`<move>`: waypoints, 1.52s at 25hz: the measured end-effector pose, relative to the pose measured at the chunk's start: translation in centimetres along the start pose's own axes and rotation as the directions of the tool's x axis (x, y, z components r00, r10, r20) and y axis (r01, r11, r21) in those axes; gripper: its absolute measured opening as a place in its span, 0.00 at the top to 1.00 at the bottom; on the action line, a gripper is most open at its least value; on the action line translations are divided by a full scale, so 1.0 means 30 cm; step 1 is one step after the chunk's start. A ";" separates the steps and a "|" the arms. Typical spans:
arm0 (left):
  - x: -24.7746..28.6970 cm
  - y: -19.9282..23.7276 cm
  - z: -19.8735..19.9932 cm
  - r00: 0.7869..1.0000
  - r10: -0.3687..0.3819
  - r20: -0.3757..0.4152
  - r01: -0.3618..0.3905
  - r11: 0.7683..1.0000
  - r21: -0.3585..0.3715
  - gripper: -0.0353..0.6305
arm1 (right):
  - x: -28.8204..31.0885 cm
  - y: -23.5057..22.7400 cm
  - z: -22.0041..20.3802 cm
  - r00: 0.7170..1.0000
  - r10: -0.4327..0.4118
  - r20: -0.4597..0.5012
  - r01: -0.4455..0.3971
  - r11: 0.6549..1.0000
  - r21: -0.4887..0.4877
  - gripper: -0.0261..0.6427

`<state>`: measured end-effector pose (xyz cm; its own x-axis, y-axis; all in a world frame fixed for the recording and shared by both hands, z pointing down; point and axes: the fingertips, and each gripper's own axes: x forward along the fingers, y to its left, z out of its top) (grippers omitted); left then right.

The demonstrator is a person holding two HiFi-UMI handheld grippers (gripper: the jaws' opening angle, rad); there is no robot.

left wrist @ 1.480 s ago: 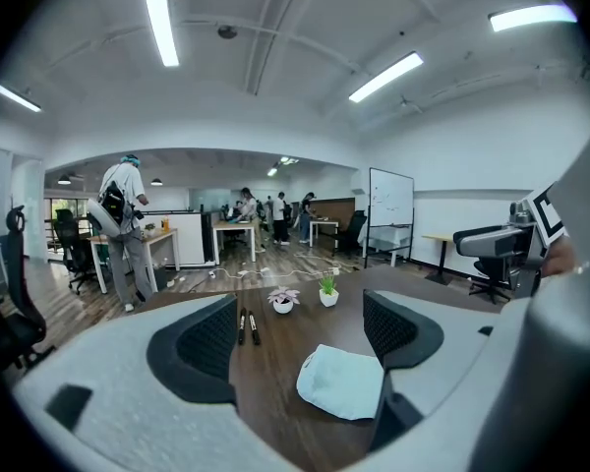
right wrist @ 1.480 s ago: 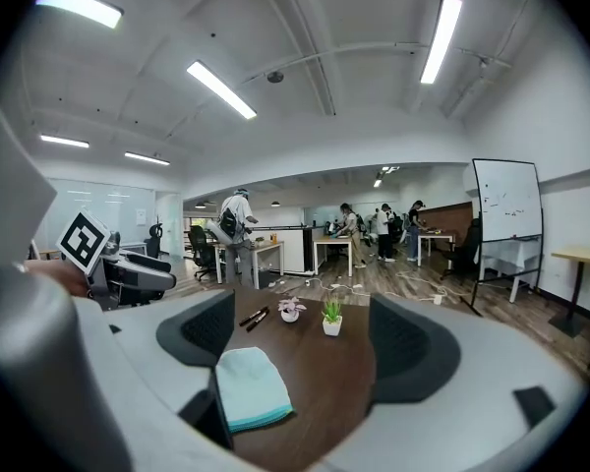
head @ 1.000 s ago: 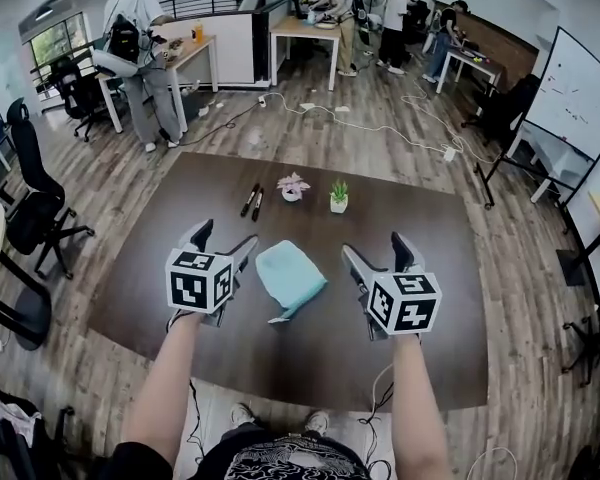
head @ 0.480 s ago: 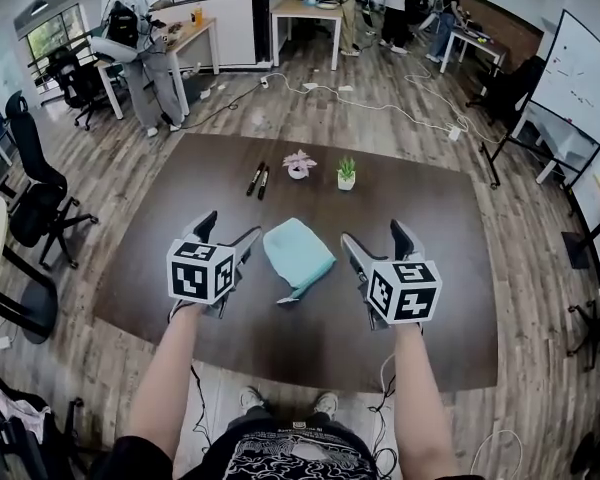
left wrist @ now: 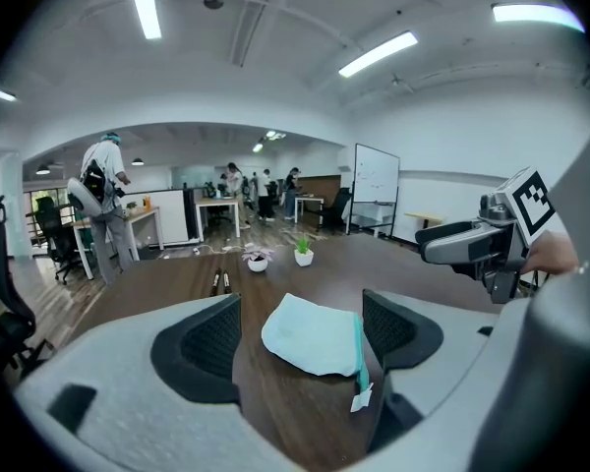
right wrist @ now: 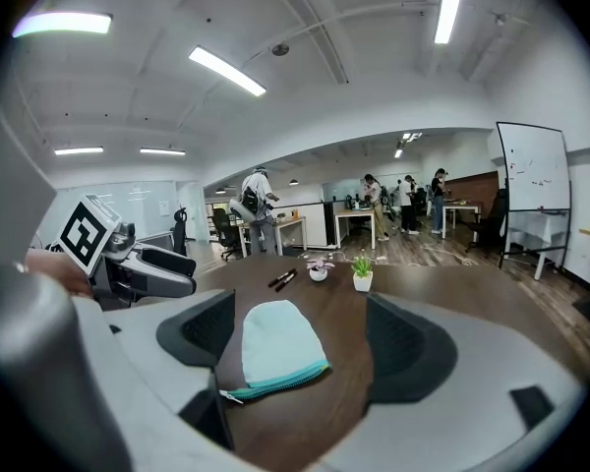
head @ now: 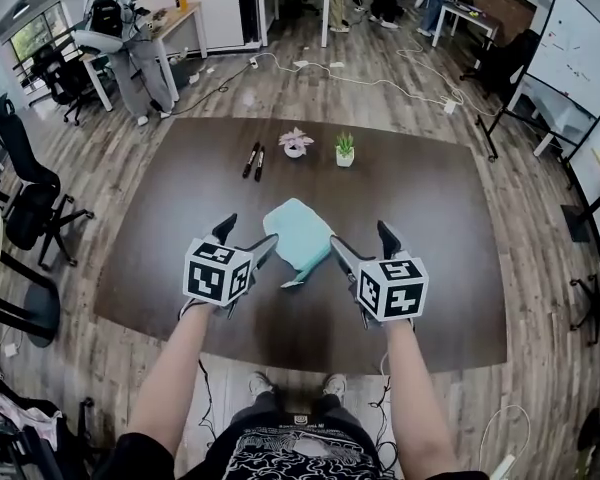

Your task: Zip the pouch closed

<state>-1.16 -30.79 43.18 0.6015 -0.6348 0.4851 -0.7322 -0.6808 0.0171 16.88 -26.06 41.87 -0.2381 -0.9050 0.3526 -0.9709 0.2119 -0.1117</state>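
Left tongs (head: 248, 236): wide open, nothing held, hovering above the tabletop (head: 430, 218) with no contact.

Right tongs (head: 359, 238): likewise wide open and empty, level with the left pair, clear of the tabletop.

Pouch (head: 298, 233): pale blue, lying flat on the tabletop, between the two pairs of tongs and just ahead of them, touched by neither. Teal zip (right wrist: 275, 380) along the pouch edge nearest the tongs. Pull tab (left wrist: 361, 399) at the zip's end beside the left pair's right-hand jaw, trailing off the pouch onto the bare wood. Cannot tell how far along the zip stands shut.

Beyond the pouch, well past the tongs: two markers (head: 252, 160) side by side, a small pink-flowered pot (head: 295, 143) and a small green plant (head: 345, 150). None of these in the working path.

Step in hand, by judgement: approach and alignment, prior to any grasp. Zipping not yet begun.

Next move, by judgement:
1. Lower both pairs to the zip edge.
2. Close one pair on the fabric at the zip's end, as an anchor.
3. Close the other pair on the small pull tab; fine alignment required, given a thin, loose target.
4. Draw along the zip line, keeping the fabric taut to prevent bunching.
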 end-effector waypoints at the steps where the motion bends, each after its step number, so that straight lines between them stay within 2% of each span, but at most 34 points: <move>1: 0.007 -0.009 -0.014 1.000 -0.014 -0.011 0.014 1.000 0.007 0.40 | 0.004 0.007 -0.015 1.000 0.000 -0.007 0.000 1.000 0.005 0.34; 9: 0.072 -0.064 -0.131 0.990 -0.103 -0.099 0.110 0.991 0.072 0.40 | 0.037 0.047 -0.139 0.998 -0.012 -0.060 0.015 0.998 0.059 0.34; 15: 0.113 -0.118 -0.233 0.970 -0.174 -0.172 0.199 0.970 0.142 0.40 | 0.046 0.072 -0.230 0.996 -0.033 -0.086 0.041 0.995 0.092 0.35; 23: 0.141 -0.192 -0.361 0.923 -0.275 -0.269 0.334 0.919 0.209 0.40 | 0.058 0.108 -0.304 0.991 -0.082 -0.104 0.095 0.987 0.128 0.38; 30: 0.163 -0.233 -0.470 0.881 -0.323 -0.346 0.428 0.857 0.288 0.40 | 0.066 0.148 -0.357 0.985 -0.122 -0.120 0.139 0.979 0.147 0.39; 34: 0.180 -0.262 -0.508 0.865 -0.335 -0.373 0.462 0.821 0.336 0.40 | 0.057 0.148 -0.380 0.982 -0.144 -0.119 0.163 0.972 0.167 0.39; 38: 0.204 -0.273 -0.543 0.854 -0.342 -0.391 0.484 0.799 0.358 0.41 | 0.036 0.143 -0.403 0.979 -0.163 -0.119 0.184 0.965 0.187 0.39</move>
<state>3.33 -23.15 60.24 0.6392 -0.1665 0.7508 -0.1795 -0.9816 -0.0649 12.14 -21.67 53.00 -0.0779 -0.8769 0.4742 -0.9757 -0.0308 -0.2171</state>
